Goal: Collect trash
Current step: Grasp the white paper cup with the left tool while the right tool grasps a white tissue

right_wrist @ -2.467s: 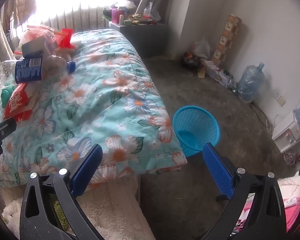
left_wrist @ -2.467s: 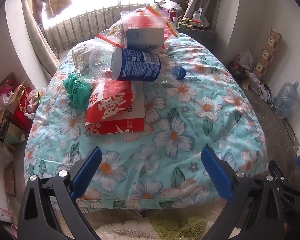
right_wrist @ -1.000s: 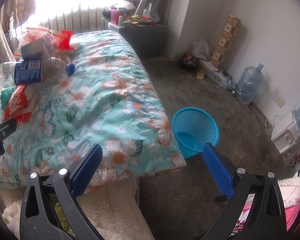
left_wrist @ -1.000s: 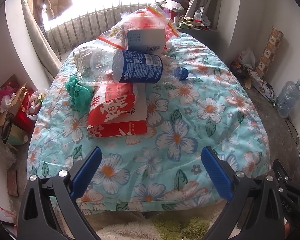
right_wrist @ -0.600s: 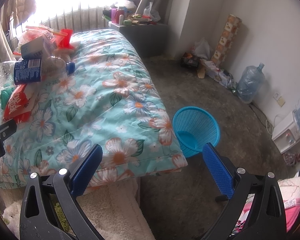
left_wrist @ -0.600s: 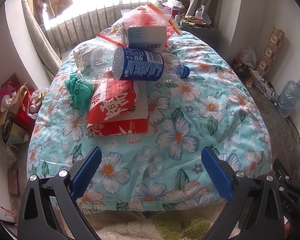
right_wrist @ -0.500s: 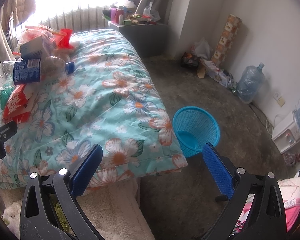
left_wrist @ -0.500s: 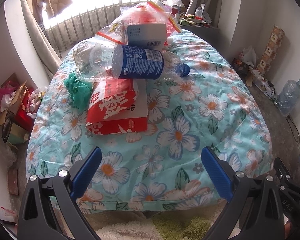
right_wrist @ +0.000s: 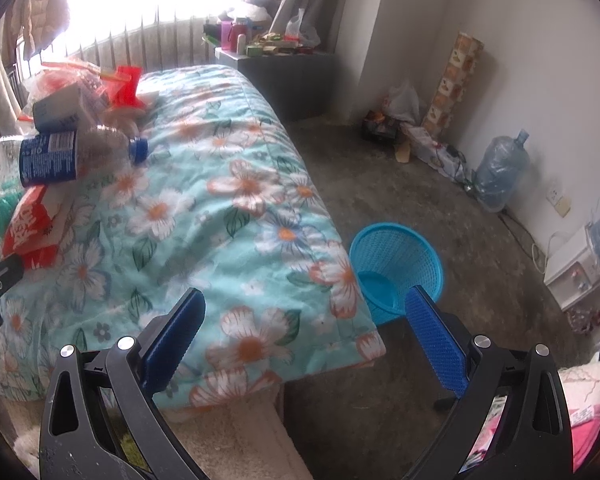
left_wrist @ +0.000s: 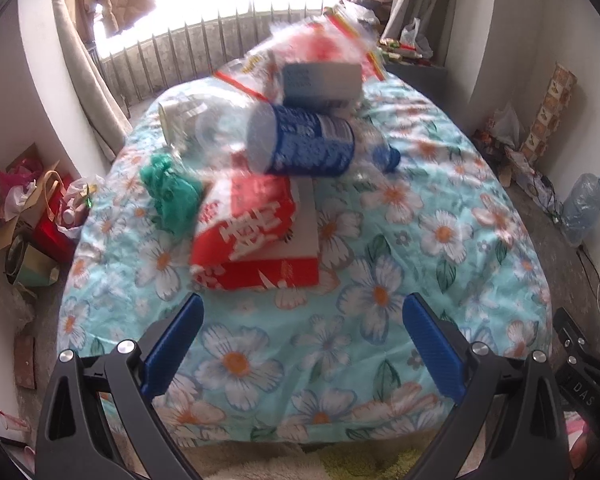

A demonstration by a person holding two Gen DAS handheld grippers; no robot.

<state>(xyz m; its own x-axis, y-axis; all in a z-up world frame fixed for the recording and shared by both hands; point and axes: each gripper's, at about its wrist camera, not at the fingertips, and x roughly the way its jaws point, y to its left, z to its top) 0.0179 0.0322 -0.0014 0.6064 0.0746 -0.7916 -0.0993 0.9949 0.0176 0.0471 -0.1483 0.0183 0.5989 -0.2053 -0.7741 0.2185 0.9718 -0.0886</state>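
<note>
Advancing, we bring the left gripper (left_wrist: 300, 344), jaws spread and empty, nearer the trash: red carton (left_wrist: 256, 236) at 11 o'clock, bottle (left_wrist: 300, 146) beyond; right gripper (right_wrist: 304, 336), likewise agape, faces the blue basket (right_wrist: 396, 256), ready for deposits.

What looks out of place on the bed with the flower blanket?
A heap of trash lies on the flowered blanket: a crushed plastic bottle on its side across a red and white carton, a crumpled green bag beside them, and a small box in clear wrapping behind. The blue basket on the floor holds none of it.
</note>
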